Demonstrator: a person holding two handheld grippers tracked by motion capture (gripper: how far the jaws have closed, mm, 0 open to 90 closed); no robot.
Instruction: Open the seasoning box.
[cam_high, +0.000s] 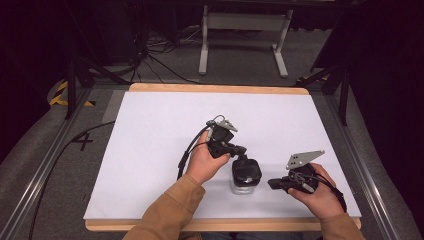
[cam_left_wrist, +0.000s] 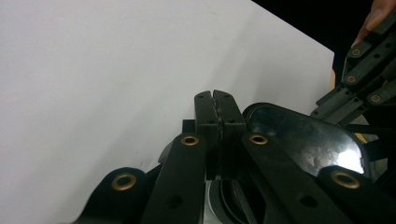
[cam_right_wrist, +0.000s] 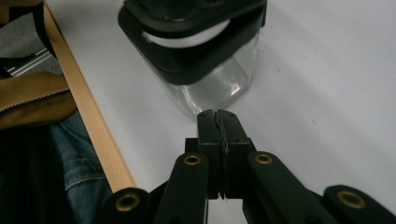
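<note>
Near edge: right gripper (cam_high: 274, 183), jaws pressed together and empty, points left at clear black-lidded jar (cam_high: 245, 176); left gripper (cam_high: 241, 150), likewise closed and empty, rests over its lid, apparently steadying it.

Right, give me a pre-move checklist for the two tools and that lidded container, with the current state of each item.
1. Clear container stands upright on the white table surface: ok.
2. Black lid seated on the container: looks ok in the high view; whether it is latched, cannot tell.
3. Left tool at the lid: ok, its tips sit at the lid's edge; actual contact, cannot tell.
4. Left tool open for a grasp: not ok, jaws pressed together with nothing between.
5. Right tool open: not ok, jaws shut, empty.
6. Right tool lined up with the container: ok, it points at the clear wall, close by; touching, cannot tell.
</note>
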